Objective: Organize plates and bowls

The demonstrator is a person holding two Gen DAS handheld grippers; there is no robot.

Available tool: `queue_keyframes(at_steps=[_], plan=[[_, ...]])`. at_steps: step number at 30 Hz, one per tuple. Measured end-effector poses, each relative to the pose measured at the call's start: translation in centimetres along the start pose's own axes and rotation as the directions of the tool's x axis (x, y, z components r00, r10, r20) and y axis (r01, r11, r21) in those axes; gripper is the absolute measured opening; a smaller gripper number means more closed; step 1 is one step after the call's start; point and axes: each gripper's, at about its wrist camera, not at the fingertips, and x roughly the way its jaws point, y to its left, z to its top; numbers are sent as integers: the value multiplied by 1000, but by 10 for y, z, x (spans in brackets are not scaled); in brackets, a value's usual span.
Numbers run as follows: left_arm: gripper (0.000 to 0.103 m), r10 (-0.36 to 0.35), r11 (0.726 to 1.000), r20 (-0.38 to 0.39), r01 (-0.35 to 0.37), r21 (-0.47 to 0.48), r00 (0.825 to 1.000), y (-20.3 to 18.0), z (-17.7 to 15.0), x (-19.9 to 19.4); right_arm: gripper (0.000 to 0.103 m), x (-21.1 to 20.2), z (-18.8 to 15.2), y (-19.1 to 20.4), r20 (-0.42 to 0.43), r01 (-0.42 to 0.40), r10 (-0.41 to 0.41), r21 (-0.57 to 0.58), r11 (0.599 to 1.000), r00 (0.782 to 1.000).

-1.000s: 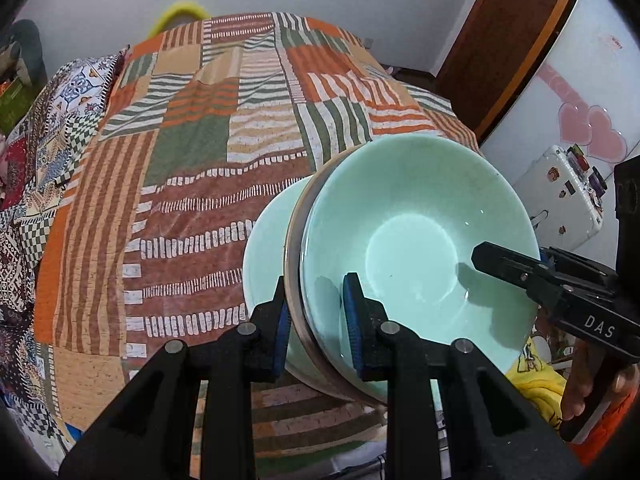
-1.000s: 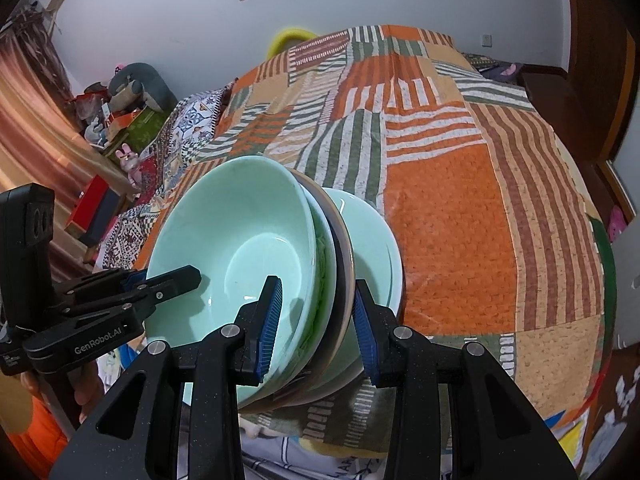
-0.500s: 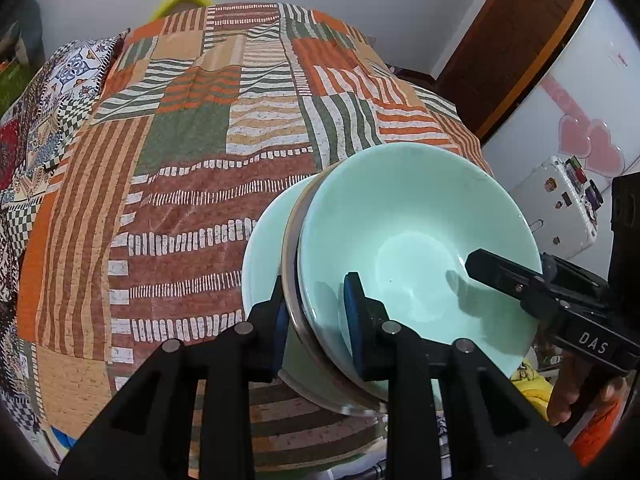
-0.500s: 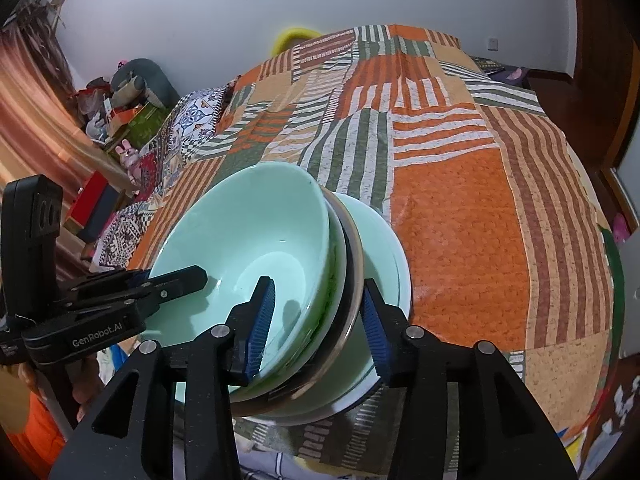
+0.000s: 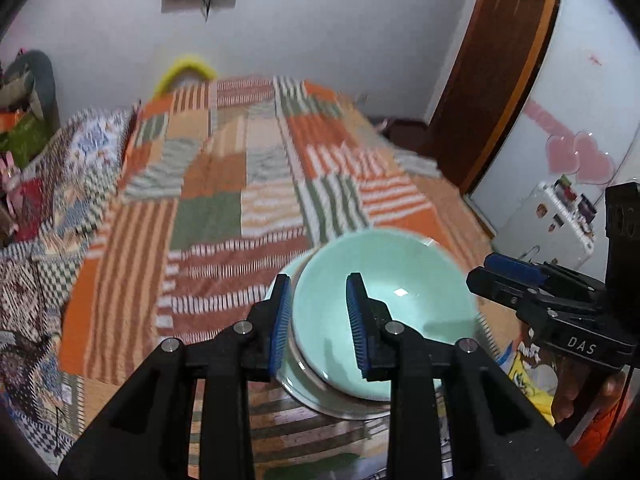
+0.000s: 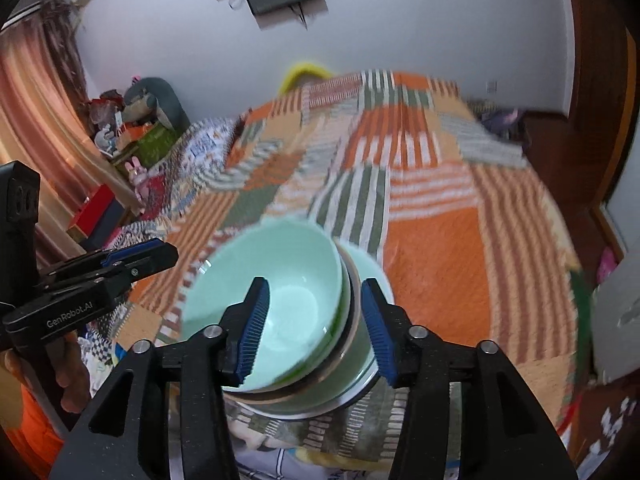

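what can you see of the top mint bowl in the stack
The top bowl is glossy mint green, ceramic by its look, deep, round and empty, with a light glint inside. It sits nested upright on a brown-rimmed dish and a pale plate, near the front edge of the patchwork bedspread. Neither gripper's pads touch it.

the patchwork bedspread (image 5: 224, 216) is smeared by motion blur in both views. the plates (image 6: 360, 372) under the top bowl (image 6: 280, 292) show only as rims, count unclear. at 3 o'clock, a person's hand (image 5: 576, 400) is mostly hidden behind the right gripper (image 5: 508, 276).
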Motion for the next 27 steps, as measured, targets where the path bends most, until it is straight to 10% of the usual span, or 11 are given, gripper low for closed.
queue_keyframes(at_steps=[10,22,27], plan=[[51,3,997,297,-26,74,955,-36,11,-104,63,-90,20,37,275,12,20,-113,993,961],[99,28,998,477,-53,37,878,-38,4,-171,87,-149,18,61,466,17,60,-159,987,883],[101,53,995,520,-89,44,852,-43,0,-183,98,-153,19,62,490,4,71,-149,989,869]])
